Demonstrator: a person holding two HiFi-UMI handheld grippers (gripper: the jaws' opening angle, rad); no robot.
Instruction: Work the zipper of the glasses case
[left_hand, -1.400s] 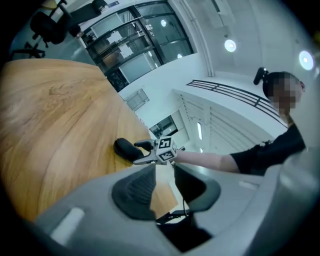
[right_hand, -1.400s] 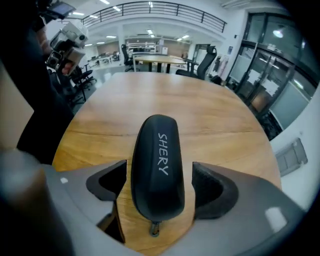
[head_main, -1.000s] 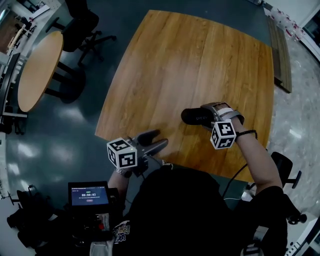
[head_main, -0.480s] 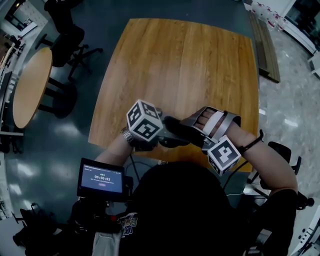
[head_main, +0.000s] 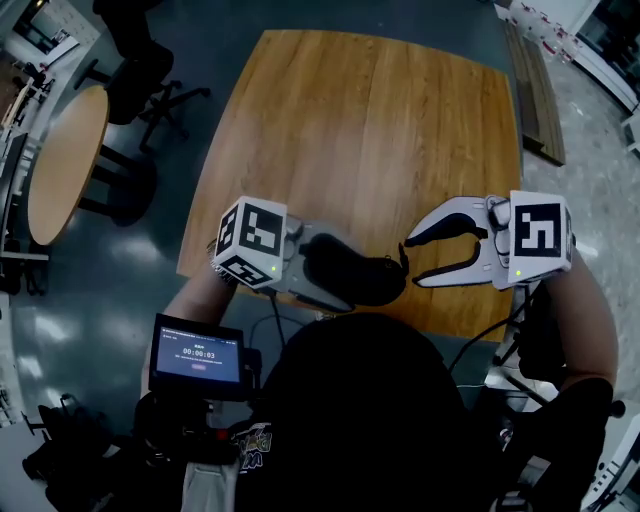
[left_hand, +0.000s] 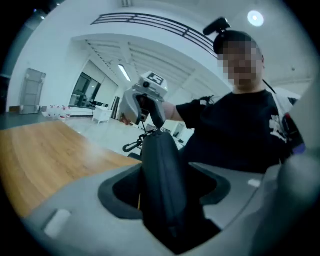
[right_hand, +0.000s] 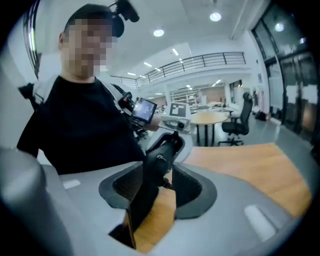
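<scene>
The left tool (head_main: 335, 272) pinches the black glasses case (head_main: 362, 276) across its middle, and its jaws have just been closing on it. The case is in the air, just over the near edge of the tabletop (head_main: 380, 130). The right tool (head_main: 412, 260) stands spread at the case's right end. Its jaws have just been closing, and the tip sits between them with a gap on one side. A round table (head_main: 65, 160) stands well apart on the left.
</scene>
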